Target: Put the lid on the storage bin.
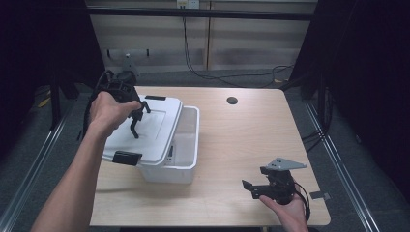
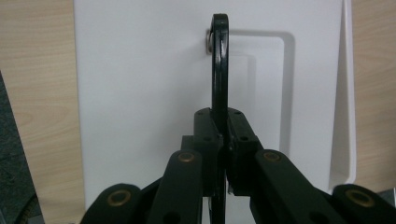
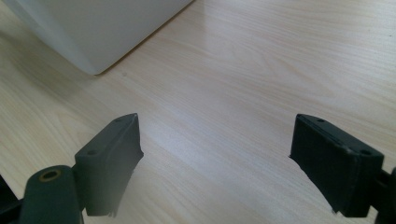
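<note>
A white plastic box [image 1: 187, 145] stands on the left part of the wooden table [image 1: 246, 135]. Its white lid [image 1: 157, 133] lies askew over it, shifted left, so the box's right side is uncovered. My left gripper [image 1: 139, 112] is above the lid, shut on the lid's thin black handle [image 2: 219, 60], which stands upright between the pads [image 2: 236, 130]. The lid [image 2: 140, 93] lies right under those jaws. My right gripper [image 1: 250, 186] rests low near the table's front right, open with nothing between its jaws [image 3: 215, 149]. A corner of the box [image 3: 93, 32] lies ahead of it.
Black latches sit on the lid's near [image 1: 127, 157] and far [image 1: 155, 97] ends. A round cable hole [image 1: 232, 100] is in the table's far middle. Cables hang at the back wall. Bare wood stretches across the table's right half.
</note>
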Tool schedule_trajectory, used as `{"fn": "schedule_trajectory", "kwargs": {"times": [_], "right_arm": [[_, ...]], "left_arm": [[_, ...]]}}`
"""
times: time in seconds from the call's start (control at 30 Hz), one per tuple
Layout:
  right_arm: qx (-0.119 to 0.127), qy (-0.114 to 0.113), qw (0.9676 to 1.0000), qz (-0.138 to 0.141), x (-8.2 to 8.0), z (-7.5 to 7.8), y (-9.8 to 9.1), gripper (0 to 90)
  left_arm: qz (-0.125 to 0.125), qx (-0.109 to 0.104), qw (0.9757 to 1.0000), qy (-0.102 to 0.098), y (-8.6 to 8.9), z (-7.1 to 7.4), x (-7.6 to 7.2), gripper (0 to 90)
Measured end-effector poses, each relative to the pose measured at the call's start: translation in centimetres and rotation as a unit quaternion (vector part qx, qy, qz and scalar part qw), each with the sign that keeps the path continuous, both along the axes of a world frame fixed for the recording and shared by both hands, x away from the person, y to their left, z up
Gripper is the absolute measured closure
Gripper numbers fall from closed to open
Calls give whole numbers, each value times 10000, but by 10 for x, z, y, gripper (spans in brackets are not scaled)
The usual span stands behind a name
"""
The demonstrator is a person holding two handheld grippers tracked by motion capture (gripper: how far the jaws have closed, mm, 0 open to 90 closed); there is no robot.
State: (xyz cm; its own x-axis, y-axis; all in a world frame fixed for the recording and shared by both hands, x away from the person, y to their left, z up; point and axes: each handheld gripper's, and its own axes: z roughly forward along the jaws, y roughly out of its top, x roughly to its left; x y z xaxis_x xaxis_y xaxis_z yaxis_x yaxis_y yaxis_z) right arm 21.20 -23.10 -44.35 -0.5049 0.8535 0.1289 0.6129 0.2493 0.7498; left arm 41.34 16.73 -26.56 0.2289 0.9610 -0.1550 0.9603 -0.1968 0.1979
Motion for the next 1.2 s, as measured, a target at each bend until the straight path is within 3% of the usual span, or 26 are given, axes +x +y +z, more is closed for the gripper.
{"fn": "schedule_trajectory", "kwargs": {"times": [0.2,0.57,0.83,0.93,1.2], "right_arm": [[-34,21,10000,-7,0,0,0,155],[-41,19,10000,25,0,0,0,155],[-39,34,10000,39,1,0,1,156],[-47,11,10000,80,0,0,1,157],[-41,52,9999,76,1,0,1,157]], "left_arm": [[345,69,9994,25,-5,-4,1,850],[420,-5,9991,104,-25,-12,0,850],[488,12,9987,112,-33,-10,-2,850],[518,-126,9985,104,-36,-11,-2,850],[624,-75,9979,124,-44,-16,-1,850]]}}
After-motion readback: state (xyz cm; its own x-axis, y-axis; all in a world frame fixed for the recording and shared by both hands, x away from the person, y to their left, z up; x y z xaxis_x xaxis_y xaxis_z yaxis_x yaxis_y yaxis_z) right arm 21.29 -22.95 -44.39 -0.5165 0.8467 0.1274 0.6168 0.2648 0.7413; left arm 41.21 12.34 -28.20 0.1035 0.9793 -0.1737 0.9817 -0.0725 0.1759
